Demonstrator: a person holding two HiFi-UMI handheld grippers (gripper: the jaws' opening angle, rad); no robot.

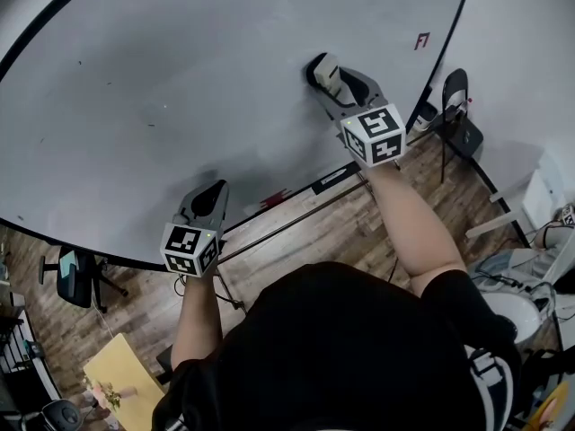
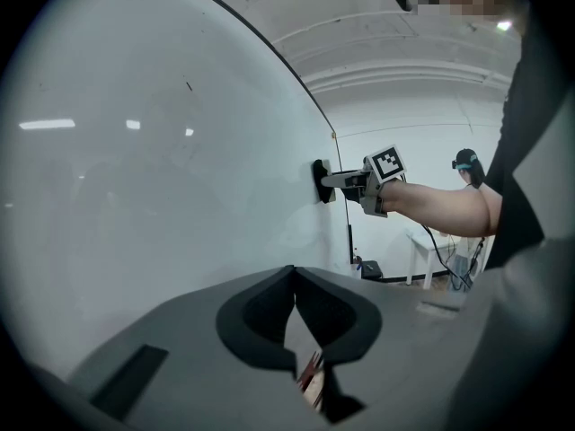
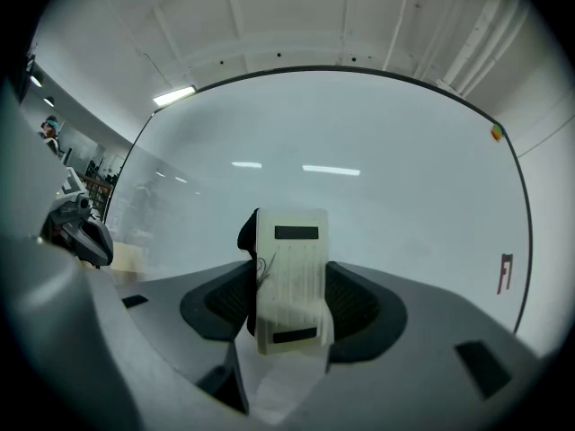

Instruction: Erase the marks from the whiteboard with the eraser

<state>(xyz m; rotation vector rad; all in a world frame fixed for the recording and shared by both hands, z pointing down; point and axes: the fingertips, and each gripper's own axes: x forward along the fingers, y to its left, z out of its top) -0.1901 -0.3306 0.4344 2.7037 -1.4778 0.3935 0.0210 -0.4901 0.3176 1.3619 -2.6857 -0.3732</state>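
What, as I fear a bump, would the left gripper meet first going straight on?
Probably the whiteboard: the left gripper points at its lower part, nothing between, though depth is unclear.

Right gripper (image 1: 323,74) is extended forward at the end of an outstretched bare right forearm (image 1: 415,227). Its jaws are clamped on either side of the eraser (image 3: 289,281), and its marker cube faces the head. Left gripper (image 1: 212,196) is held lower and nearer the torso on the left forearm (image 1: 195,317), jaws closed tip to tip with nothing between them.
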